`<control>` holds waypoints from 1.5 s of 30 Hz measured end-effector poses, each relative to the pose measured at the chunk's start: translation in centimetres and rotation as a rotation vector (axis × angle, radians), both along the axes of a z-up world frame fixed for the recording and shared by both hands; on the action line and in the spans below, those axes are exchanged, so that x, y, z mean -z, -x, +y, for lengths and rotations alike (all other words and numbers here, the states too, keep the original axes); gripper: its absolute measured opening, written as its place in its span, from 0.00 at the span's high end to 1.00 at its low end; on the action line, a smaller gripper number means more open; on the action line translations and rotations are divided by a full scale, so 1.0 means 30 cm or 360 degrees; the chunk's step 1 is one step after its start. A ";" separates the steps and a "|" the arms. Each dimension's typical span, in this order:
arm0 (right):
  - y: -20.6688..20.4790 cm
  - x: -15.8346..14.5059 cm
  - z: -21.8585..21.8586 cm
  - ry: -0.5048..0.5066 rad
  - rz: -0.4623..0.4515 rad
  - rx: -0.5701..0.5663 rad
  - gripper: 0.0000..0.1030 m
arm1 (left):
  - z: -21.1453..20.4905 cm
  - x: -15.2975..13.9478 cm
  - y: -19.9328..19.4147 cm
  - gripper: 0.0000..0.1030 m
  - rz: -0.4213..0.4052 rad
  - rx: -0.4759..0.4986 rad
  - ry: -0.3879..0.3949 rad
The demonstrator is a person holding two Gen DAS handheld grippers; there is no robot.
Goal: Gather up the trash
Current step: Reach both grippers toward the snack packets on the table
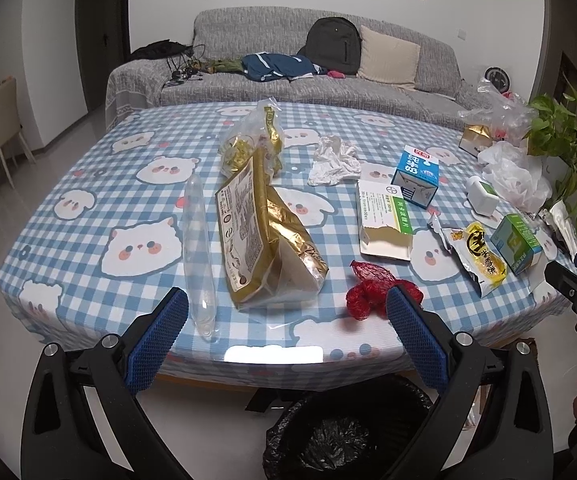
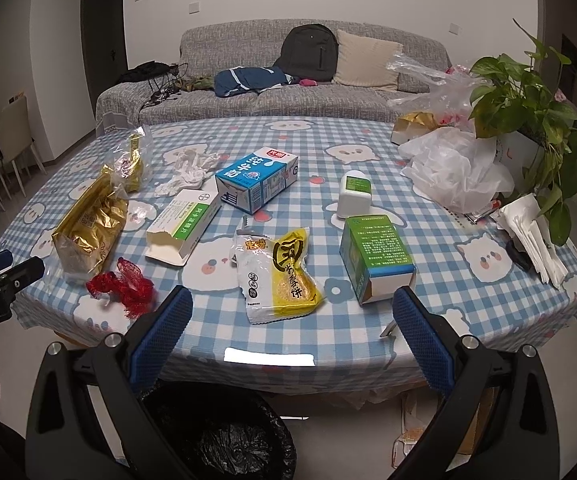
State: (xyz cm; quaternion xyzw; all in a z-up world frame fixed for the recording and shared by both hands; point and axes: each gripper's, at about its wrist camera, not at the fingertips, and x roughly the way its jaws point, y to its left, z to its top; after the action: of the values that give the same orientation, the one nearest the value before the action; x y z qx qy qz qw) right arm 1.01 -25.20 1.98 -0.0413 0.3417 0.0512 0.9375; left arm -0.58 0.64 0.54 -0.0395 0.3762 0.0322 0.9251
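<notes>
Trash lies on the blue checked tablecloth (image 1: 88,160): a gold bread bag (image 1: 264,236), a clear plastic tube (image 1: 198,256), red netting (image 1: 372,288), a torn white-green box (image 1: 384,220), a blue milk carton (image 1: 416,178), a yellow snack wrapper (image 2: 280,276), a green box (image 2: 376,256) and crumpled tissue (image 1: 334,160). A bin with a black liner (image 1: 344,432) stands on the floor below the table's near edge. My left gripper (image 1: 286,342) is open and empty over the near edge, in front of the gold bag. My right gripper (image 2: 292,340) is open and empty before the wrapper.
A potted plant (image 2: 528,96), white plastic bags (image 2: 456,168), a white bottle (image 2: 354,194) and folded napkins (image 2: 536,236) crowd the table's right side. A grey sofa (image 1: 288,84) with a backpack stands behind. Chairs (image 1: 0,120) stand at the left.
</notes>
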 end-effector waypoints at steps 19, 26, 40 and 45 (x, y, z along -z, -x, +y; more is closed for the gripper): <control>-0.008 0.008 -0.011 -0.0004 0.0007 0.0014 0.06 | 0.018 0.017 -0.003 0.06 0.0007 0.0002 -0.0019; -0.011 0.008 -0.018 -0.0021 0.0008 0.0013 0.06 | 0.022 0.021 -0.010 0.06 0.0015 0.0015 -0.0012; -0.009 0.000 -0.012 -0.0041 -0.0004 0.0015 0.06 | 0.023 0.004 -0.006 0.06 0.0011 0.0036 0.0002; -0.009 -0.001 -0.013 -0.0040 -0.0005 0.0014 0.06 | 0.021 0.003 -0.005 0.06 0.0011 0.0044 -0.0011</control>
State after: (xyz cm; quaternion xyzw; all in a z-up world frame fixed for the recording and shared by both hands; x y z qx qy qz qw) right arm 1.28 -25.59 2.02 -0.0280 0.3398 0.0514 0.9387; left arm -0.43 1.27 0.43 -0.0309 0.3799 0.0210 0.9243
